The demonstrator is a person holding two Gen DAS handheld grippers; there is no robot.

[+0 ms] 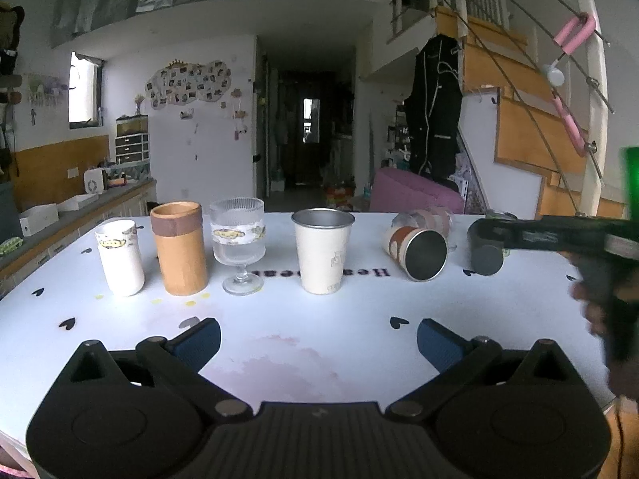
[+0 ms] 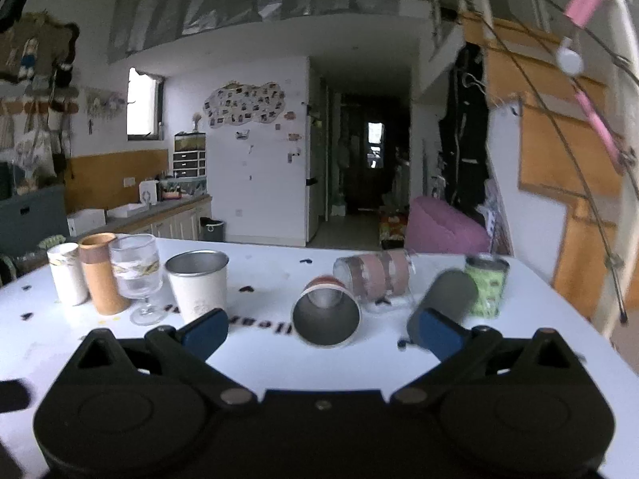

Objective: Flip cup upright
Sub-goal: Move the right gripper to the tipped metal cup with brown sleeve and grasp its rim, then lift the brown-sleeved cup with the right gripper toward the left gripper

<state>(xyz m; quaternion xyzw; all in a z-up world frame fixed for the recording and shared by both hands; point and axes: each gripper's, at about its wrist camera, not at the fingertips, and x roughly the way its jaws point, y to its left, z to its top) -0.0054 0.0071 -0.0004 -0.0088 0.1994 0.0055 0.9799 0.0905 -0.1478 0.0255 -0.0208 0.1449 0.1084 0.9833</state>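
Note:
A steel cup with a red-brown band [image 2: 326, 313] lies on its side on the white table, mouth toward me; it also shows in the left wrist view [image 1: 417, 248]. Behind it a clear glass with pink bands [image 2: 375, 275] lies on its side too. A dark grey cup [image 2: 447, 299] lies tipped right of them, close to my right finger pad. My right gripper [image 2: 325, 333] is open, with the steel cup just beyond its fingertips. My left gripper [image 1: 318, 341] is open and empty over bare table. The right gripper shows in the left wrist view at the right edge [image 1: 559, 235].
Upright on the table [image 1: 319, 359]: a white cup [image 1: 120, 255], a tan tube cup [image 1: 181, 247], a ribbed stemmed glass [image 1: 239, 247], a white steel-lined cup [image 1: 322, 251]. A green patterned cup [image 2: 485, 285] stands at the far right, near the table's edge.

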